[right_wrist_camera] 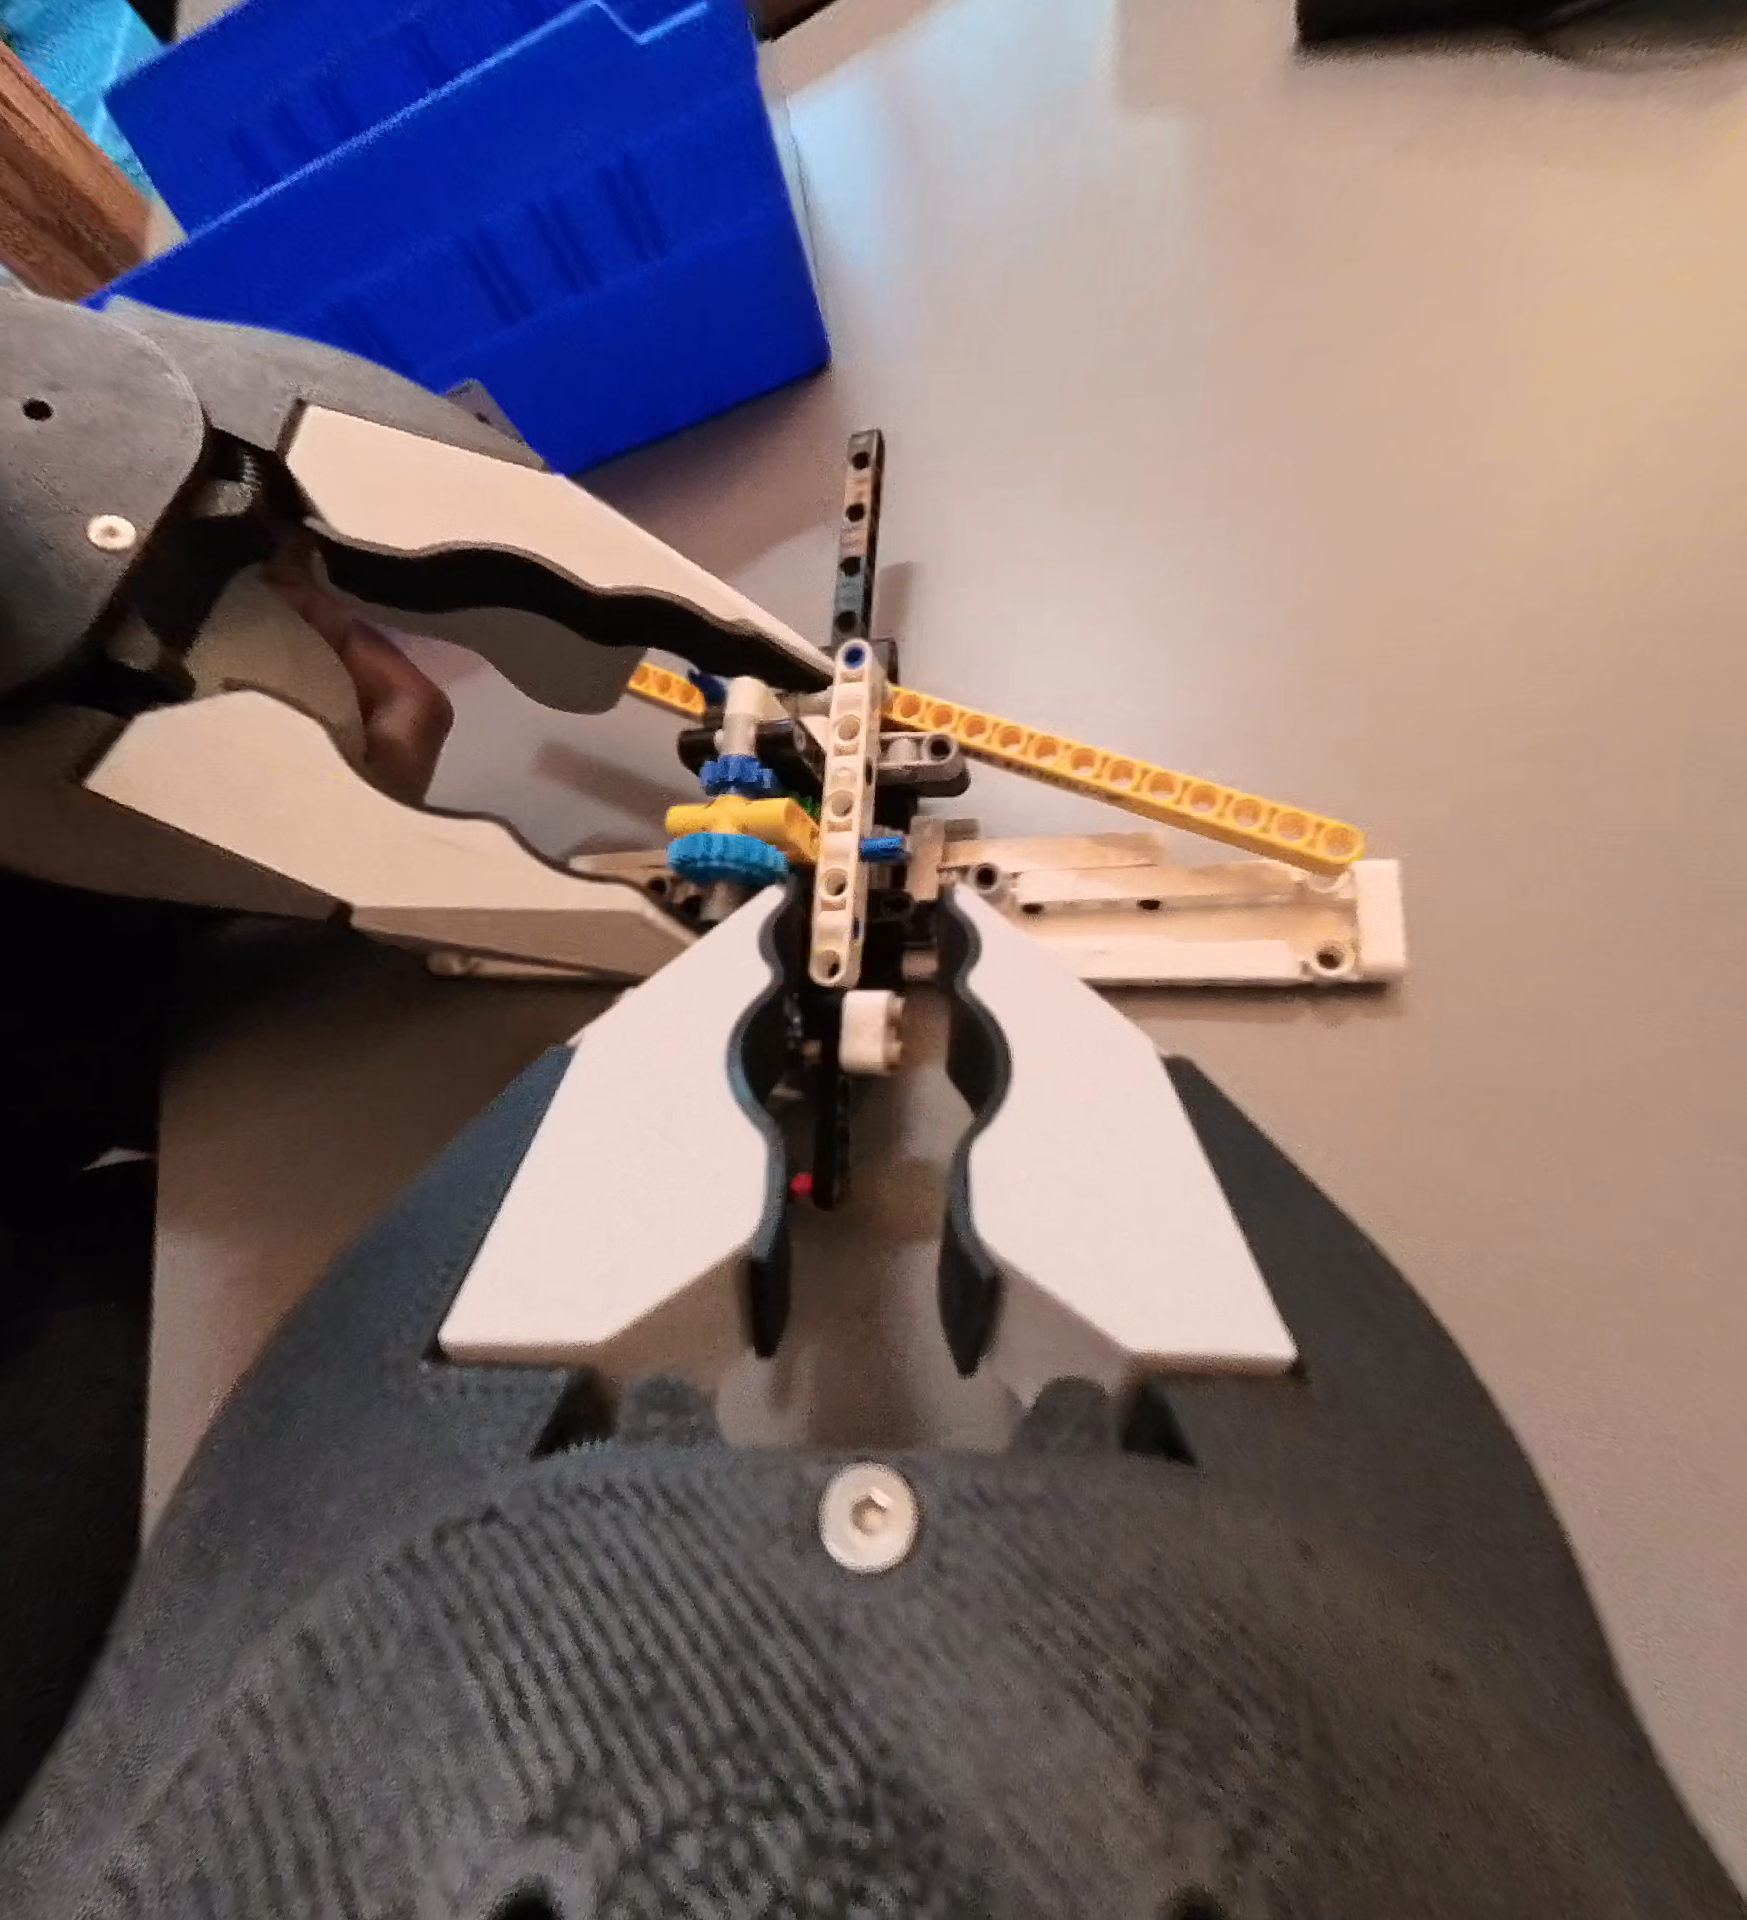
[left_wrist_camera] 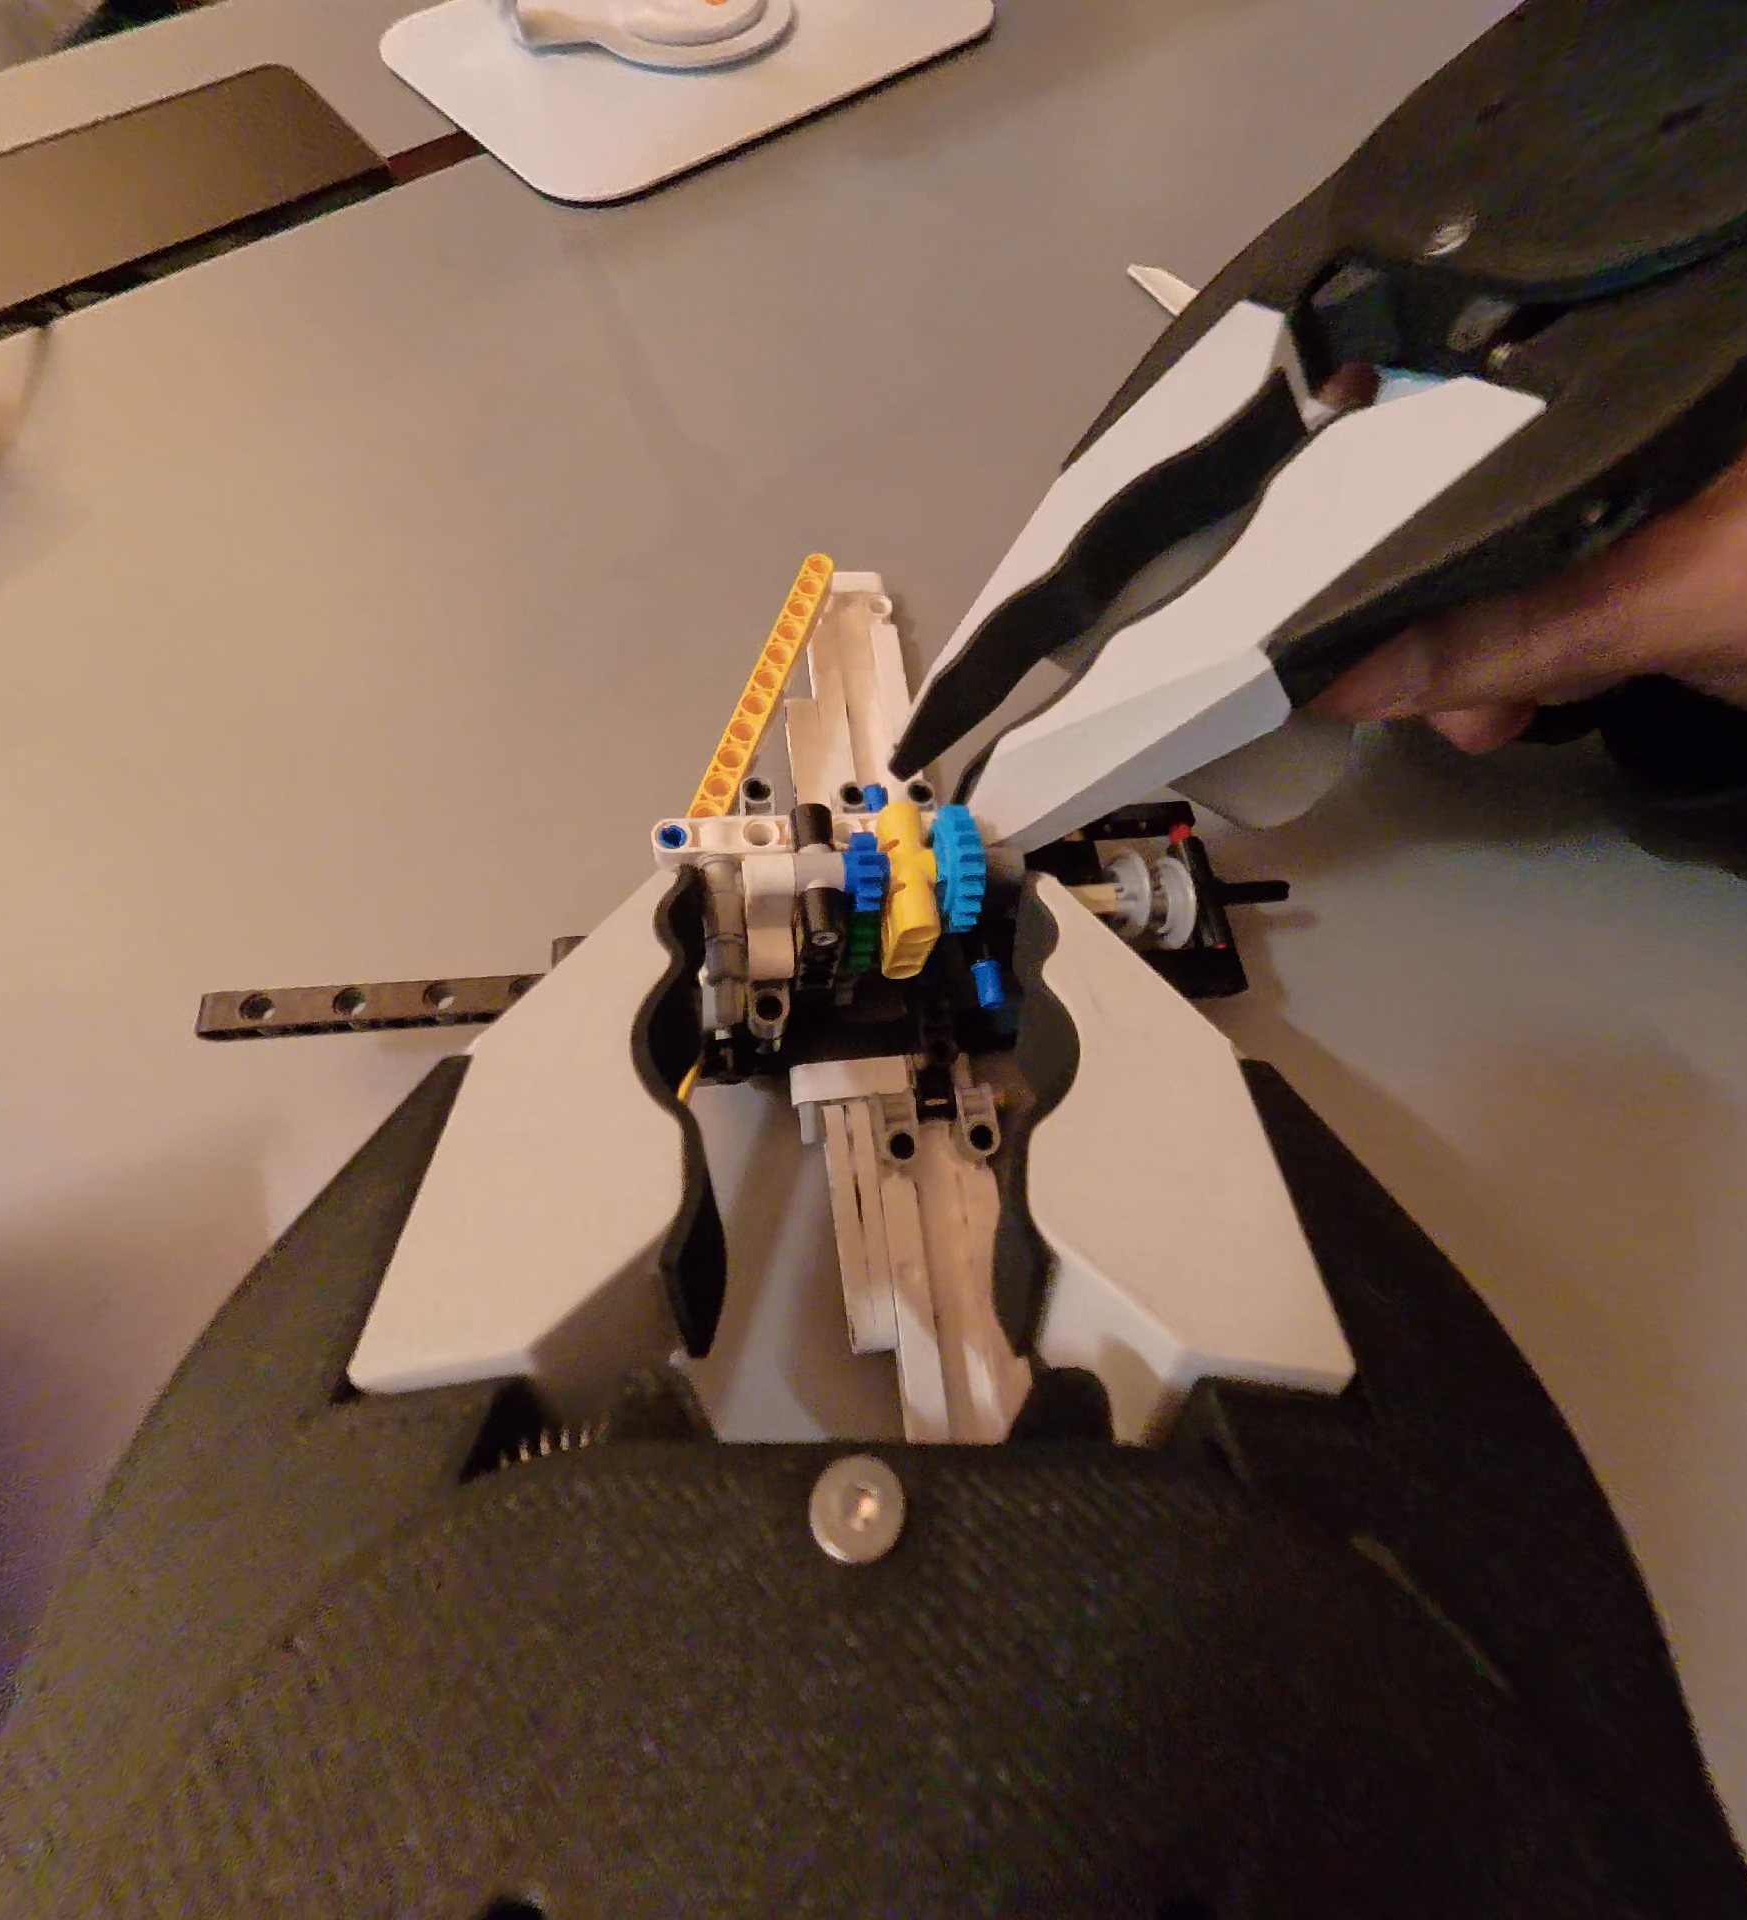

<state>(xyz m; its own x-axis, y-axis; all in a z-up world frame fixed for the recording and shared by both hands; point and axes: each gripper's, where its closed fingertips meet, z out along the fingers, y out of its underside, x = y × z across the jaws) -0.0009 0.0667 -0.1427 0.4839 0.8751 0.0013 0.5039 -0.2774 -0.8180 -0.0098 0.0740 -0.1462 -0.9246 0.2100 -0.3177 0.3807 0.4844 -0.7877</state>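
Right now my left gripper (left_wrist_camera: 853, 914) has its jaws clamped across the middle of a brick-built gear model (left_wrist_camera: 853, 894) resting on the grey worktop (left_wrist_camera: 329, 623), so I would hold it steady while my right gripper (right_wrist_camera: 864, 935), jaws narrowly apart around the model's black frame without clearly pressing it, works gently.

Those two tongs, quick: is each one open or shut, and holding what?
Left tongs: closed around the toy gear assembly, both sides against it.
Right tongs: its tips straddle the same assembly; a grip cannot be told.
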